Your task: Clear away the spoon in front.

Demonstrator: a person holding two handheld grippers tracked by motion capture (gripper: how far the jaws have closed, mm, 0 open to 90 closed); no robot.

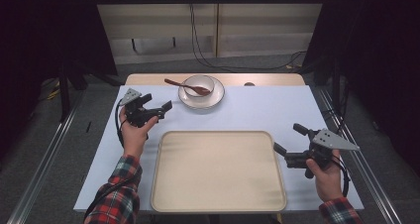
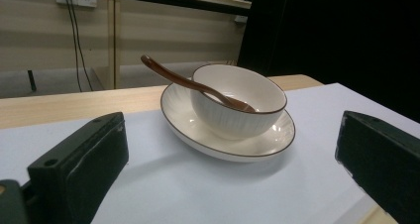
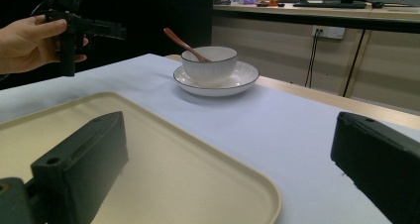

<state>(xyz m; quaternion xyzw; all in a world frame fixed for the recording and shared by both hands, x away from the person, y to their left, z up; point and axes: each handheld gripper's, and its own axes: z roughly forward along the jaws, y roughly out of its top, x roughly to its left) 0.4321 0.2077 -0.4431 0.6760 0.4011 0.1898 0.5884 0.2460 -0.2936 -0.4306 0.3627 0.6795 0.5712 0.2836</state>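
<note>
The left gripper [image 1: 157, 106], jaws spread, approaches the far bowl [image 1: 199, 84] with its spoon [image 1: 185, 86]; next it must close in. The right gripper [image 1: 289, 140] waits spread.

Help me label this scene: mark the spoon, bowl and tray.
spoon [image 2: 171, 75], left gripper view, on its handle.
bowl [image 2: 223, 116], left gripper view, on its ribbed outer wall.
tray [image 1: 218, 172], high view, on its bare floor.
</note>
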